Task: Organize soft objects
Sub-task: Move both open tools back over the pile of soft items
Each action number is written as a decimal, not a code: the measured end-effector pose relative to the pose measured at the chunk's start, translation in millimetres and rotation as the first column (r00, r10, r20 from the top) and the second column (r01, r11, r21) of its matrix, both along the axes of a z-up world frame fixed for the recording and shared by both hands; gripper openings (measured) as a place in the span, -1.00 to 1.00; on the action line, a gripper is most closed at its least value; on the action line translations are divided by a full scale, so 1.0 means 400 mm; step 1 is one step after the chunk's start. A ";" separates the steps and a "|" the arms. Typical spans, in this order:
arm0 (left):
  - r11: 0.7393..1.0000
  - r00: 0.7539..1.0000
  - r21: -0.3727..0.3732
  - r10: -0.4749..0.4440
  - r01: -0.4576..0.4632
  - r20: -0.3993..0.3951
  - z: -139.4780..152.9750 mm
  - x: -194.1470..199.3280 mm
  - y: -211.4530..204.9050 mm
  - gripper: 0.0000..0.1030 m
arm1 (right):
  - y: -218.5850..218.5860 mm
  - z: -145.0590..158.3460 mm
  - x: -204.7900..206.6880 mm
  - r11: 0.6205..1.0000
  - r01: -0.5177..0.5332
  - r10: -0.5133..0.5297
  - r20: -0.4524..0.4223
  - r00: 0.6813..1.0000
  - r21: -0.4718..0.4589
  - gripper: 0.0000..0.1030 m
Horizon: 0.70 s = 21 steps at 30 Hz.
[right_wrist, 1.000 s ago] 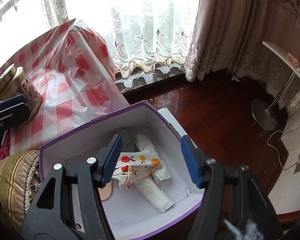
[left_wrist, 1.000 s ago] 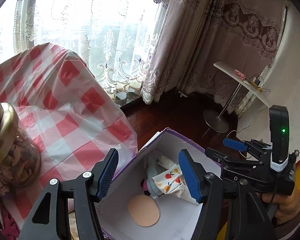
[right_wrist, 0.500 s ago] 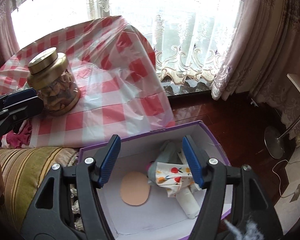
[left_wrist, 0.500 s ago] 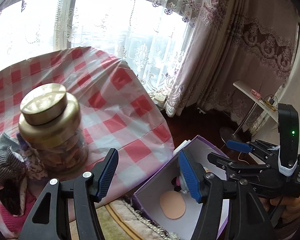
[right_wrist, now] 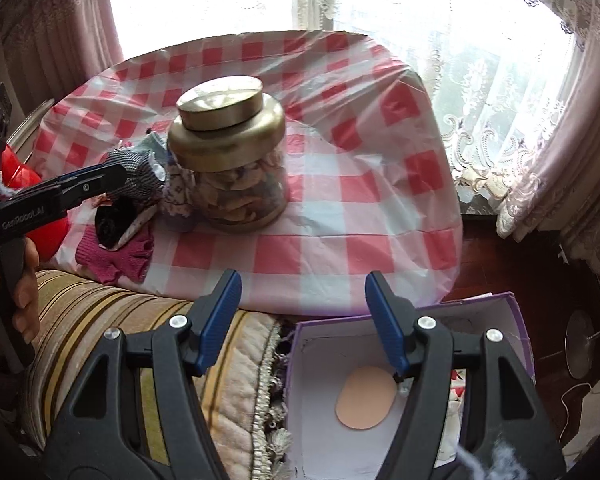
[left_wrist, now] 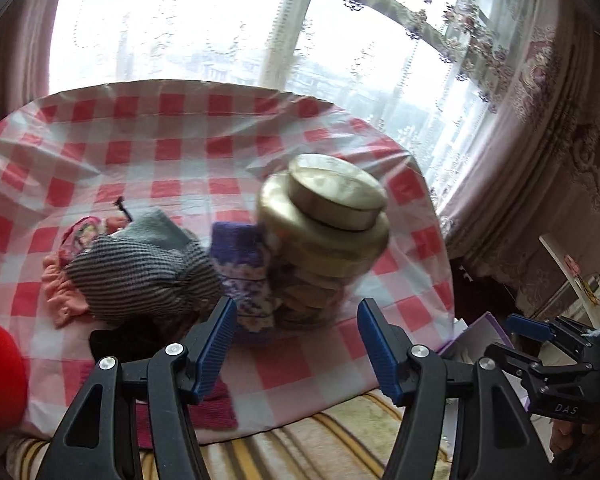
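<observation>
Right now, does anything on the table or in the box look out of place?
Nothing spilled or damaged. The soft items lie in a loose heap beside the upright jar, unsorted; a magenta knit piece hangs over the table edge.

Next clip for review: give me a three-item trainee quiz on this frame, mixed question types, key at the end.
1. True or false: the left tool has cloth clamped between its pads.
2. What stands directly right of the pile of soft items on the checked tablecloth? A) a gold-lidded glass jar B) a kettle C) a lamp
3. Fill in: inside the purple box, the flat peach piece on the white floor is shaped like an ____.

Key: 1. False; both the left tool and the right tool are open and empty. 2. A, the jar. 3. Oval.
</observation>
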<state>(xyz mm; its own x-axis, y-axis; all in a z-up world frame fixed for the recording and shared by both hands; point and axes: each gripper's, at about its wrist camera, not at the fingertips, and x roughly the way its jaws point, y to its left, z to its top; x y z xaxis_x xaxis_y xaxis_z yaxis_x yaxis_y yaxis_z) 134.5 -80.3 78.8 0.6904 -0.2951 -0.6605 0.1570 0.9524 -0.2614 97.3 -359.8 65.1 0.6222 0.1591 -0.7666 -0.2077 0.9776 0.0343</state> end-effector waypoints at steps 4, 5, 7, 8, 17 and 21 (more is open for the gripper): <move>0.995 0.995 0.000 0.098 -0.098 -0.026 -0.024 0.009 0.116 0.24 | 0.083 0.002 0.016 0.997 -0.071 0.071 -0.010 0.997 -0.002 0.32; 0.993 0.992 0.003 0.118 -0.118 -0.032 -0.030 0.010 0.141 0.24 | 0.104 0.001 0.022 0.996 -0.088 0.088 -0.015 0.996 -0.001 0.32; 0.989 0.988 0.004 0.148 -0.148 -0.042 -0.037 0.014 0.187 0.24 | 0.143 0.000 0.030 0.993 -0.120 0.120 -0.022 0.992 -0.004 0.32; 0.987 0.986 0.007 0.162 -0.162 -0.045 -0.040 0.016 0.205 0.24 | 0.161 -0.002 0.034 0.991 -0.135 0.135 -0.024 0.991 -0.006 0.32; 0.983 0.979 0.013 0.183 -0.183 -0.088 -0.055 0.077 0.302 0.24 | 0.342 -0.036 0.068 0.958 -0.287 0.285 -0.075 0.956 -0.019 0.32; 0.988 0.980 0.022 0.154 -0.153 -0.125 -0.075 0.118 0.311 0.35 | 0.416 -0.058 0.079 0.938 -0.346 0.343 -0.094 0.935 -0.023 0.32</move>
<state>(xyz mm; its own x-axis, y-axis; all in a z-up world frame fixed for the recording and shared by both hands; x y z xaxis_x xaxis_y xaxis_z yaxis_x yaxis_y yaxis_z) 181.8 44.1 48.8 0.6382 -0.1834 -0.7477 -0.0244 0.9659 -0.2577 129.0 -193.6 42.1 0.4647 0.3207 -0.8254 -0.5300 0.8474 0.0308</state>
